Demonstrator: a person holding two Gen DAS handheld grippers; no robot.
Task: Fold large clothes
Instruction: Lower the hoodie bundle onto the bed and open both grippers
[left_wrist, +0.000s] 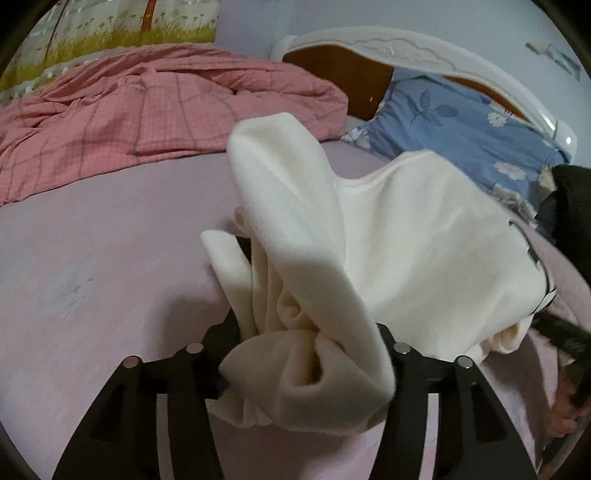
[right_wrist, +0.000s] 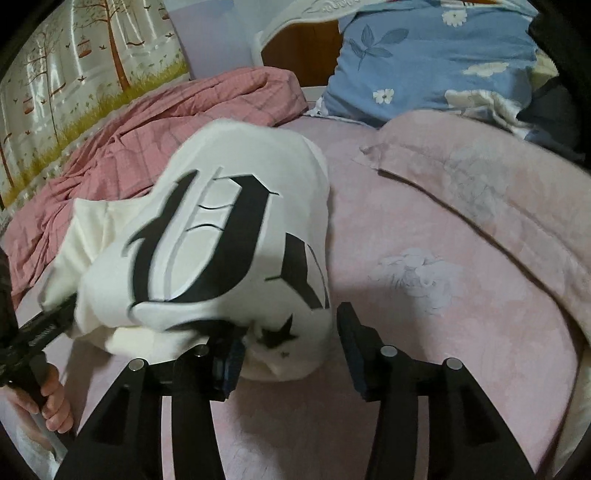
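A cream-white sweatshirt (left_wrist: 413, 240) with a large black gothic print (right_wrist: 199, 251) lies bunched on the pink bedsheet (left_wrist: 92, 277). My left gripper (left_wrist: 306, 354) has a thick bunch of its fabric between its fingers, which the cloth mostly hides, so I cannot tell how far they close. My right gripper (right_wrist: 291, 350) stands open; the garment's folded lower edge lies between its fingers, against the left finger (right_wrist: 229, 369). In the right wrist view the left gripper's handle (right_wrist: 40, 332) and the hand holding it show at the left edge.
A crumpled pink plaid quilt (left_wrist: 147, 110) lies at the far left of the bed. A blue flowered pillow (right_wrist: 424, 62) leans on the white headboard (left_wrist: 388, 48). A pink pillow (right_wrist: 498, 192) lies at the right. Dark cloth (left_wrist: 572, 199) sits at the right edge.
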